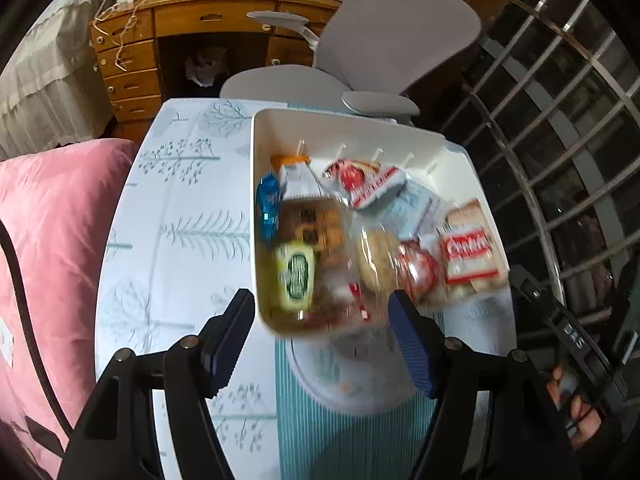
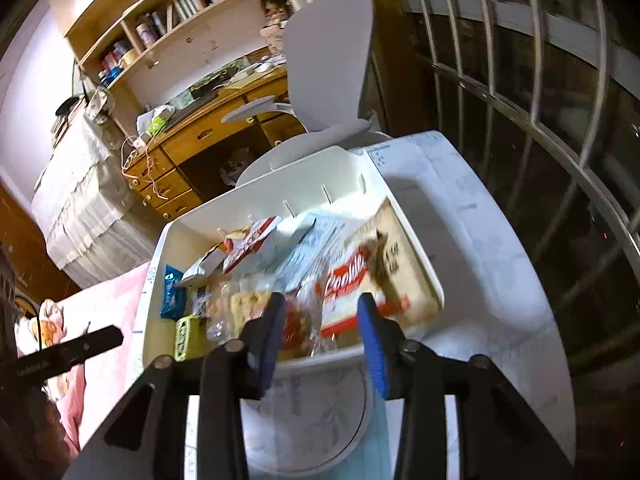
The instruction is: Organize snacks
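Grippers above a filled snack bin, both with jaws apart and nothing between them

Left gripper (image 1: 322,322) and right gripper (image 2: 322,330) hover over the near rim of the white bin (image 1: 256,200), pads clear of it. Snack packets (image 1: 468,256) lie heaped inside, among them a blue wrapper (image 1: 267,204) and a green-labelled packet (image 1: 295,276) by the left wall. The bin rests on a tree-patterned tablecloth (image 1: 180,232), with a white plate (image 2: 320,420) just before it and a grey office chair (image 1: 396,36) beyond

Home bedroom-study, wooden desk (image 1: 168,40) with drawers, grey office chair (image 1: 384,40), pink bedding (image 1: 48,216), cluttered shelves (image 2: 168,12)
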Available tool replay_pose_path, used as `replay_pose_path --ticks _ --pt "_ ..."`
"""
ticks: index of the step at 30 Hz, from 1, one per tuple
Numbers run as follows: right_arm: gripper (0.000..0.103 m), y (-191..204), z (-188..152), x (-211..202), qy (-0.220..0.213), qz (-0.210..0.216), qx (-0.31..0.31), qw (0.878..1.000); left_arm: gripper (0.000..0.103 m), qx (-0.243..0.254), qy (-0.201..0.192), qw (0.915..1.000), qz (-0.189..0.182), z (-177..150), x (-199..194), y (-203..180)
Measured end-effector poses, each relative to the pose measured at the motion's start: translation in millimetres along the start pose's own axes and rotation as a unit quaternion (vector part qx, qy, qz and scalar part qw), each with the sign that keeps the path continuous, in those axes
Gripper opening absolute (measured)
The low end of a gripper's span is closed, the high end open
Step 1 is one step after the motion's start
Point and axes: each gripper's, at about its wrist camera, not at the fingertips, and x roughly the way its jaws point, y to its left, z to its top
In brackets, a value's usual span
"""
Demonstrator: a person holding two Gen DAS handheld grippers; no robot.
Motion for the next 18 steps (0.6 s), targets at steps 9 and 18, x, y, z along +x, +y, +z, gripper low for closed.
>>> replay_pose_path --ticks 9,18 --pt "0.068 -9 -51 -48 0.031 -0.050 0.035 0.998 0.068 0.040 0.001 0.9989 0.023 -65 -49 -14" --pt "0.087 -7 -67 -115 0.091 -0.076 -0.009 0.993 0.074 0.062 0.002 0.9951 0.077 -90 -102 -49"
